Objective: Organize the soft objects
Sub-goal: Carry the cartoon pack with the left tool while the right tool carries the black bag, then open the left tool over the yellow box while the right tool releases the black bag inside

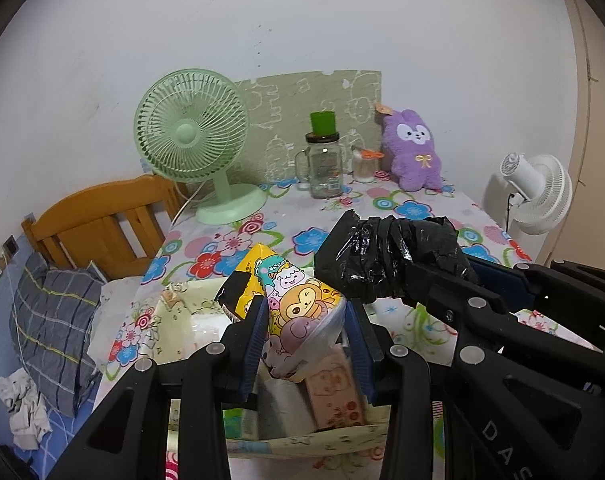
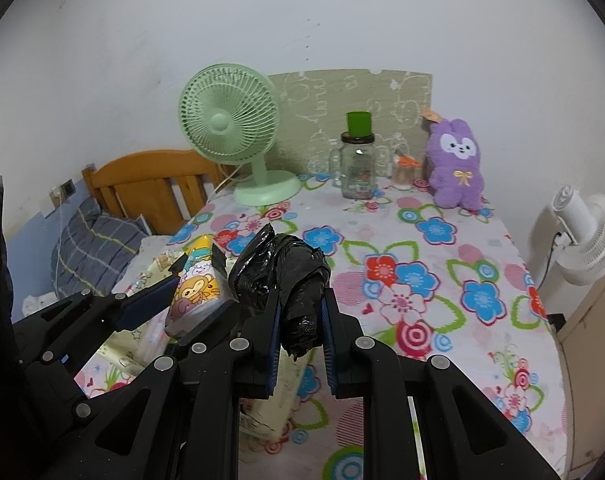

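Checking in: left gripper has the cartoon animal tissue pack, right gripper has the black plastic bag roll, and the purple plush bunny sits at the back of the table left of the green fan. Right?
Not quite. The purple plush bunny sits right of the green fan, as the right wrist view shows. The rest holds: the left gripper holds the cartoon animal tissue pack, and the right gripper holds the black plastic bag roll.

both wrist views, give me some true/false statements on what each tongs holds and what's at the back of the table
1. The left tongs grip a cartoon-animal printed tissue pack. True.
2. The right tongs are open with nothing between them. False: they clamp a crumpled black plastic bag.
3. The purple plush rabbit lies in the fabric storage box. False: it sits at the back of the floral-cloth table.
4. The mint-green desk fan stands left of the clear glass jar with green lid. True.
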A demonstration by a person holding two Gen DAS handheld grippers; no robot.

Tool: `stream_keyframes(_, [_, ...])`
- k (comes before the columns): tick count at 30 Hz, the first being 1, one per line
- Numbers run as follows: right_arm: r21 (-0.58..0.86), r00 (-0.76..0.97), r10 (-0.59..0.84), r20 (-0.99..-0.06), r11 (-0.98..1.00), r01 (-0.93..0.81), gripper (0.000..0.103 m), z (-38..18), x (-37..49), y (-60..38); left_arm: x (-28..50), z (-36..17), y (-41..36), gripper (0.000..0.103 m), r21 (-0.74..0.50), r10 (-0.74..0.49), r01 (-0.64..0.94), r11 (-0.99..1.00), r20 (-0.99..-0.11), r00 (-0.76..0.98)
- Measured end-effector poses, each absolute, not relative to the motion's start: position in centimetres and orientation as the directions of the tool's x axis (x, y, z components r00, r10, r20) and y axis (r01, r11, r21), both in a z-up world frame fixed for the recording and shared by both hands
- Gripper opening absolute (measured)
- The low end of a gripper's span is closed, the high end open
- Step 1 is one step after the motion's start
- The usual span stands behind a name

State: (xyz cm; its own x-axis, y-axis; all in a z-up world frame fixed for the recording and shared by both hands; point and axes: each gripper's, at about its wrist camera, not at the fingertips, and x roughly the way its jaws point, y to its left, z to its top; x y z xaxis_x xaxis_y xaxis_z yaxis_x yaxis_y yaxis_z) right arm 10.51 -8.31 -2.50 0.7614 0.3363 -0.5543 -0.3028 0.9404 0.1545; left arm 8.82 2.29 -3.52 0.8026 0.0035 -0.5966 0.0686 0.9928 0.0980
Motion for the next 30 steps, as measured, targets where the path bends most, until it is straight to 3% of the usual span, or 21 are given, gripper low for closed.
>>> stream_keyframes(24, [0.144,0.691,0.383,-0.613,0.914,-0.38,0.021,-4.9,12.7,-3.3,10.1,-7.7,6.3,0.045,0.066,0.002,0.06,0.996,-0.691,0.723])
stream_keyframes(25, [0.143,0.69,0.384,-0.614,0.913,-0.381,0.021,-4.9,12.8,-3.2,10.1,-7.7,6.4,0.049,0.067,0.003,0.06,0.996,-0.691,0.723])
stream_keyframes(28, [0.146,0.683,0.39,-0.618,0.91,-0.388,0.021,-5.2,13.1,-2.8,10.0,-7.7,6.7,0.072,0.072,0.018,0.044,0.996,-0.69,0.724])
stream_keyframes(30, [0.149,0.677,0.396,-0.621,0.907,-0.394,0.02,-5.4,13.3,-2.5,9.9,-7.6,7.0,0.078,0.076,0.027,0.035,0.997,-0.686,0.727])
